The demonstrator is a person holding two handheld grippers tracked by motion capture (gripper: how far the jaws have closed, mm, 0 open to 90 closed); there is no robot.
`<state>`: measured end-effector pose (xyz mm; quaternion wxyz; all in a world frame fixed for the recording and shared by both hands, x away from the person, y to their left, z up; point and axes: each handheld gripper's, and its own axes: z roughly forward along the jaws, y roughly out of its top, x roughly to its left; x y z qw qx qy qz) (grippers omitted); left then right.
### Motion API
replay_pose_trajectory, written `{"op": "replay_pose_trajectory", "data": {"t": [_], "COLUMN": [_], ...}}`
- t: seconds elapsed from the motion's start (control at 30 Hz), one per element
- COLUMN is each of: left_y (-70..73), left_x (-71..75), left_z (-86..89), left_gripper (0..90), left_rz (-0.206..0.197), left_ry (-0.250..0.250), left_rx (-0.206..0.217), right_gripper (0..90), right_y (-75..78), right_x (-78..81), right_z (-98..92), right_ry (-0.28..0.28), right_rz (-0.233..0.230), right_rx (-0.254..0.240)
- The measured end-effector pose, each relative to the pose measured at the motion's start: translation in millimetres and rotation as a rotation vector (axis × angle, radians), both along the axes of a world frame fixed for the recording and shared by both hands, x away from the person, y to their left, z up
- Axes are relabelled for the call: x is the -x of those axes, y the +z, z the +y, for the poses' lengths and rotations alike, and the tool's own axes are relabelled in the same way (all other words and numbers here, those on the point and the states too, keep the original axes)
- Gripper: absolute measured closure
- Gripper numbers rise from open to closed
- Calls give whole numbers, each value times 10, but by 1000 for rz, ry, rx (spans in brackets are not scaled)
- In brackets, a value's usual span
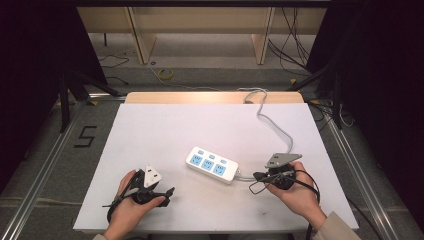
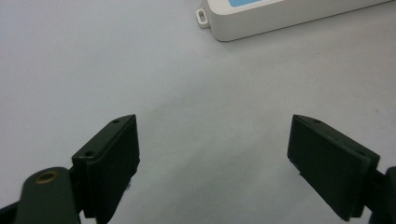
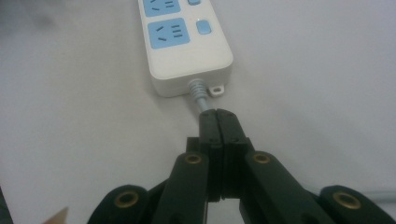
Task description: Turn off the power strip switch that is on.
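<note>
While my right jaws stand clenched, pad flat against pad, the right gripper [image 3: 218, 114] sits low on the counter [image 1: 150, 135] with its tips just behind the cable end of the power strip [image 3: 184, 42]. Whether the grey cord [image 3: 198, 98] is pinched between the pads or merely runs under them I cannot tell; it leaves the strip's ribbed collar and disappears right at my tips. I judge I hold them shut and close here because this is the strip's narrow end, where the cord gives me something to pin or steer the body by, without covering the blue sockets just ahead of me.

My left gripper [image 2: 212, 154] is the opposite: jaws released and spread wide, nothing but bare counter between them. The strip's near white corner [image 2: 261, 18], with its small mounting tab, lies ahead of them and a little to their right, well apart. I judge I keep them open so they can come in and take the strip's other end across its width.

Seen from above, the left gripper [image 1: 167, 192] and the right gripper [image 1: 255, 176] face each other with the strip [image 1: 212, 165] lying at a slant between them, nearer the right one. Beyond it the cord [image 1: 272, 122] trails away over the far edge of the counter, slack, so the strip should be free to shift.
</note>
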<state>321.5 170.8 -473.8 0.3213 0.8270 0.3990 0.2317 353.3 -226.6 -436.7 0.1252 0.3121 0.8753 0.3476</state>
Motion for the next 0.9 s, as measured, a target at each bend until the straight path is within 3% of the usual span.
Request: {"op": "replay_pose_trajectory", "data": {"t": [0.9], "left_y": [-1], "left_x": [2], "left_z": [-2], "left_gripper": [168], "left_rz": [-1], "left_ry": [-2], "left_rx": [-3], "right_gripper": [900], "right_y": [27], "right_x": [-64], "right_z": [99], "right_ry": [22], "right_rz": [18], "right_rx": [19]}}
